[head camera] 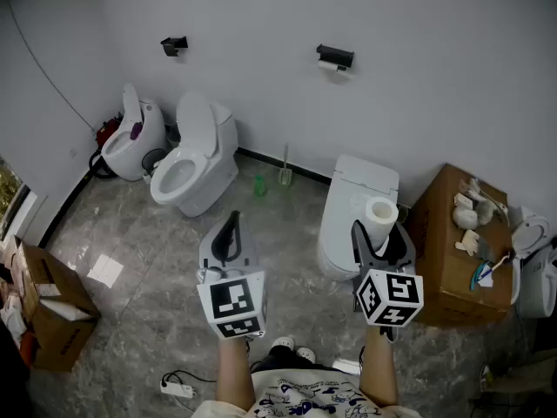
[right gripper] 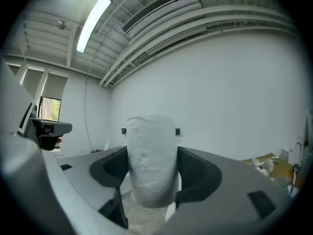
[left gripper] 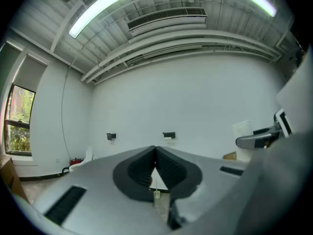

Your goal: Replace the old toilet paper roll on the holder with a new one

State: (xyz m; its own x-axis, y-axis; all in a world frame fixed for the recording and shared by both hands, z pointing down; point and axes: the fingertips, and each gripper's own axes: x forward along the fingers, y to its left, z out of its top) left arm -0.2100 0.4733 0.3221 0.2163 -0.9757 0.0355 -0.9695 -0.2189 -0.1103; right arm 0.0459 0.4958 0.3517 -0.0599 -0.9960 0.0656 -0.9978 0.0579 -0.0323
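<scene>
Both far from wall (head camera: 261, 24): left gripper (head camera: 231, 223) closed, right gripper (head camera: 381, 232) clamps paper roll (head camera: 380, 209).

- The new toilet paper roll (head camera: 381, 212) was white, full and thick, with a slightly rumpled surface. It stood upright with its open core facing up, clamped on both sides between the jaws of my right gripper (right gripper: 152, 173) and held up in the air.
- The holder (head camera: 335, 57) was a small black bracket fixed to the pale wall (head camera: 418, 77), well apart from the new roll. A bit of white showed just under it, too small for me to tell how much paper it carried.
</scene>
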